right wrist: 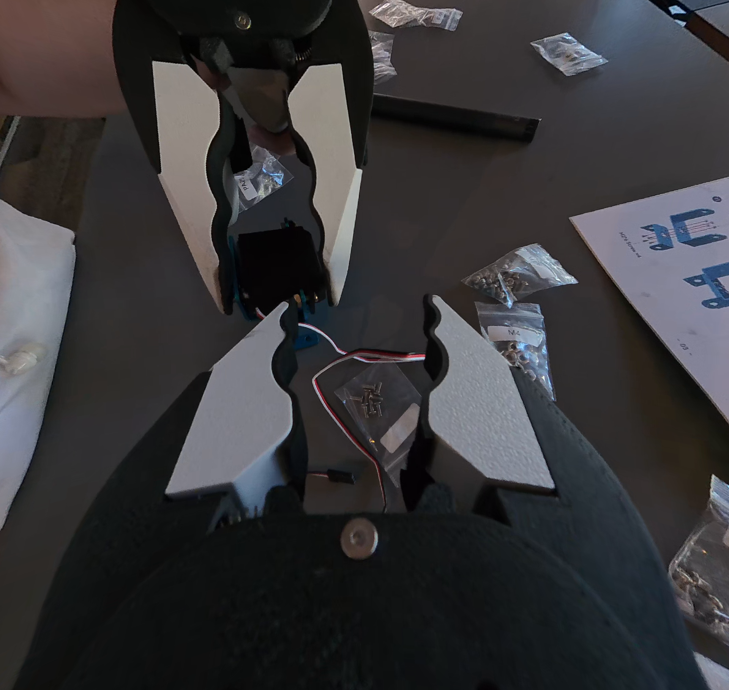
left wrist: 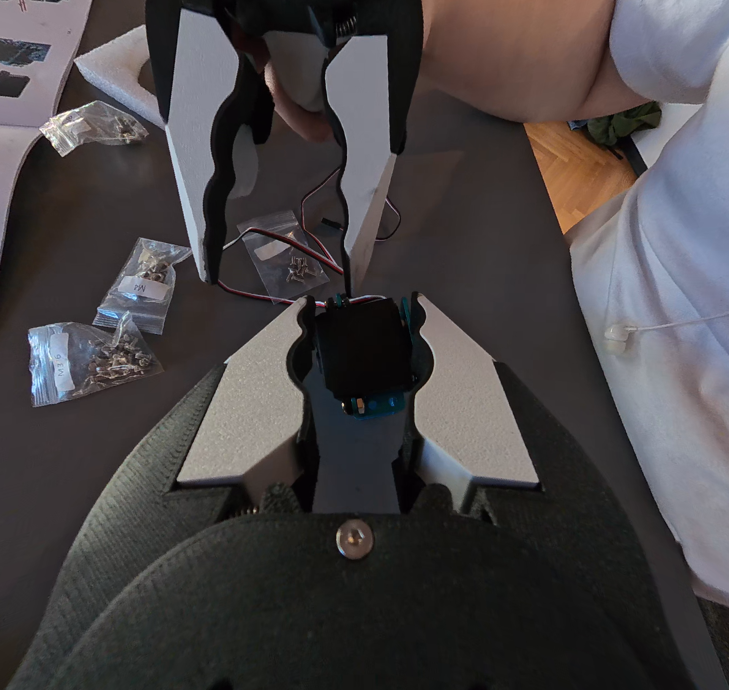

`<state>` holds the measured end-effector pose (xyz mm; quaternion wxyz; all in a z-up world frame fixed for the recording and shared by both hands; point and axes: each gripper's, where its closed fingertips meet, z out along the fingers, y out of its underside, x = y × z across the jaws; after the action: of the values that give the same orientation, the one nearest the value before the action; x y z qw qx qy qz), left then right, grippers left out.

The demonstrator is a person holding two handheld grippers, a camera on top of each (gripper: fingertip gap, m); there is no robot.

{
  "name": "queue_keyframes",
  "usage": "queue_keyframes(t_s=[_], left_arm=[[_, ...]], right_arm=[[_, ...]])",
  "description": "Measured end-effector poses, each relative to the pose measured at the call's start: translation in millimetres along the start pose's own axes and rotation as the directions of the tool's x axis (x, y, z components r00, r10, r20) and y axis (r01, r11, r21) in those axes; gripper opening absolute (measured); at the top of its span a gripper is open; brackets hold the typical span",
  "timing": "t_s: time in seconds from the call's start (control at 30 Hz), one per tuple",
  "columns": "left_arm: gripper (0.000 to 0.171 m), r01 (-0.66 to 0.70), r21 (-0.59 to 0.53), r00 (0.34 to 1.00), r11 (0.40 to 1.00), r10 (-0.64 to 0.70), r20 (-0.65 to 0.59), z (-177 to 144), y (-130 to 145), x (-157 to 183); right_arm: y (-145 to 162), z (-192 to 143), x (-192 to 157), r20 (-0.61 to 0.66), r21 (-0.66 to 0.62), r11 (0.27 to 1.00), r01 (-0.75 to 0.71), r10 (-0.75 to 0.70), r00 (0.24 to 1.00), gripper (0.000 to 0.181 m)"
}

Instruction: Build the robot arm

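1. Left gripper (left wrist: pixel 361 304): white fingers with black wavy pads, pinched on a black servo block (left wrist: pixel 363 349); the block sits between the pads near the tips, at the centre of the left wrist view. In the right wrist view the same gripper (right wrist: pixel 276 300) points down from 12 o'clock, with the block (right wrist: pixel 276 269) between its tips.
2. Blue bracket (left wrist: pixel 376 405): fixed around the servo block, showing at its 6 o'clock end and along its 3 o'clock side.
3. Right gripper (right wrist: pixel 357 304): fingers spread, nothing between them; its left tip is just beside the bracket (right wrist: pixel 305 340). In the left wrist view it (left wrist: pixel 282 278) comes down from 12 o'clock, one tip close to the servo's far end; whether they touch, I cannot tell.
4. Red, white and black lead (right wrist: pixel 367 355): runs from the servo across the dark table (right wrist: pixel 453 198) between the right gripper's fingers, ending in a black plug (right wrist: pixel 341 477).
5. Clear bag of small screws (right wrist: pixel 374 407): flat on the table under the spread right gripper, the lead lying across it.
6. Two labelled bags of fasteners (left wrist: pixel 134 288), (left wrist: pixel 88 359): at 9 o'clock of the servo in the left wrist view, well apart from it.
7. Printed instruction sheet (right wrist: pixel 670 276): at 3 o'clock in the right wrist view.
8. White foam piece (left wrist: pixel 118 67): at 11 o'clock in the left wrist view.
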<state>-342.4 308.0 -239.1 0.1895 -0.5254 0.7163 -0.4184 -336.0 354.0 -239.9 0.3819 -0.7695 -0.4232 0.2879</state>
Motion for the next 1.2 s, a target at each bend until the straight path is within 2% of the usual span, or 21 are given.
queue_keyframes(t_s=[0.33, 0.63, 1.03, 1.2], left_arm=[[0.049, 0.005, -0.001, 1.0, 1.0, -0.005, 0.001, -0.8, 0.1, -0.3], [0.049, 0.002, -0.002, 1.0, 1.0, -0.002, 0.0, -0.8, 0.1, 0.1], [0.049, 0.005, 0.001, 1.0, 1.0, -0.005, -0.003, -1.1, -0.2, 0.2], [0.049, 0.012, 0.006, 1.0, 1.0, -0.012, -0.002, -1.3, -0.4, -0.4]], right_arm=[[0.4, 2.7, 0.9, -0.033, -0.01, 1.0, 0.021, -0.022, 0.999, 0.067], [1.4, 2.9, -0.9, -0.021, 0.014, 0.999, -0.029, 0.029, 0.999, 0.064], [1.5, 2.4, -1.0, -0.035, 0.037, 0.999, -0.024, 0.025, 0.999, 0.064], [-0.3, 2.0, -2.3, -0.077, 0.044, 0.998, 0.049, -0.045, 0.996, 0.061]])
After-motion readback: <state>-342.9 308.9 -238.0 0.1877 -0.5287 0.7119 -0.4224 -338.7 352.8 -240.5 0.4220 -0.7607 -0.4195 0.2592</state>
